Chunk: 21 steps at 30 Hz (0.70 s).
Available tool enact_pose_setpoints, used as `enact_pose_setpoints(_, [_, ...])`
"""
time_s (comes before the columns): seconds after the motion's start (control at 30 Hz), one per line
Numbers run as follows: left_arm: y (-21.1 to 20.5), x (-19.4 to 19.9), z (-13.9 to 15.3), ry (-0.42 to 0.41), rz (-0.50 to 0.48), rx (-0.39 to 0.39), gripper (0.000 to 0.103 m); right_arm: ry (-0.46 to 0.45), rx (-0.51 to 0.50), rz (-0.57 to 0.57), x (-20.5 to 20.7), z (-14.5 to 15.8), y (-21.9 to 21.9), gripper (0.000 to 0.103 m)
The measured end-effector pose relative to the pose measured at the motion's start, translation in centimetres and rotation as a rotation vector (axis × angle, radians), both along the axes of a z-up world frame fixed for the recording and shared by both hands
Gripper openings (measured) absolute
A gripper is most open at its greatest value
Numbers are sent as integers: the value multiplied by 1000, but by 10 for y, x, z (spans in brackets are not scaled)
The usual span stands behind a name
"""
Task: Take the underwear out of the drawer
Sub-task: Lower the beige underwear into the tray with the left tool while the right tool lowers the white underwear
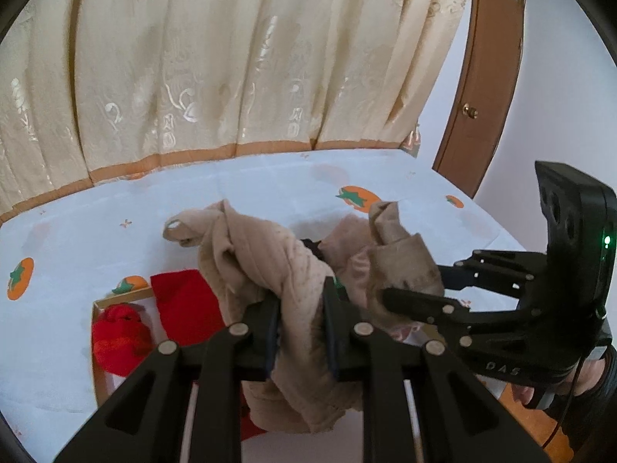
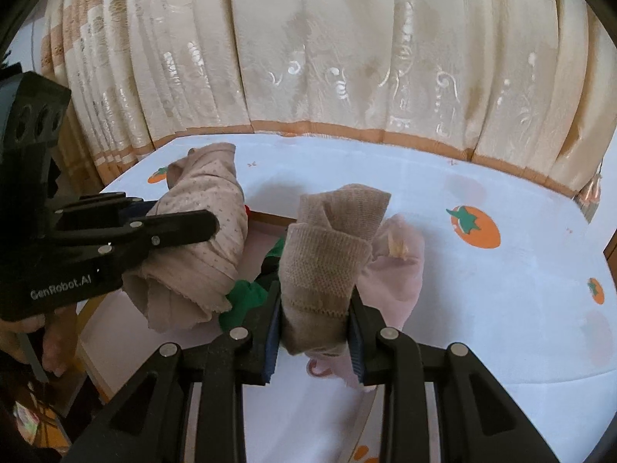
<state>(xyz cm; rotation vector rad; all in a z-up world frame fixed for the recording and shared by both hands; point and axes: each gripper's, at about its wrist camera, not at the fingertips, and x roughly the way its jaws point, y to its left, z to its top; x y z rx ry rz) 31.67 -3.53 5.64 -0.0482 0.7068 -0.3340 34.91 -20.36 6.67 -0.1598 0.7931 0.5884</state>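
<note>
Both tongs loaded, underwear up out of the drawer

Your left tongs (image 1: 300, 305) are clamped on the dotted beige underwear (image 1: 270, 266); right tongs (image 2: 314, 308) pinch a knit tan piece (image 2: 327, 247), w/ a pale pink one (image 2: 397, 266) hanging just behind. Both bundles hang above the drawer (image 1: 115, 297), where red items (image 1: 119, 335) + a green one (image 2: 246, 301) remain. Step looks like lift-out; next, I'd say, carry clear of the wooden rim & set down on the table (image 2: 501, 289). Open room to your right; curtain (image 2: 347, 58) close behind.
</note>
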Motion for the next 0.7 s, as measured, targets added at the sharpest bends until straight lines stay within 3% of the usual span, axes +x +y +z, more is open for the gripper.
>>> enact_pose_setpoints(0.47, [5,34,-19,97,4,-37,17,67,-74,-8,32,-22,14,33])
enact_pose_setpoints(0.7, [2,41,-26,113,-6,-21,17,84,-93,-8,39,-32,19,34])
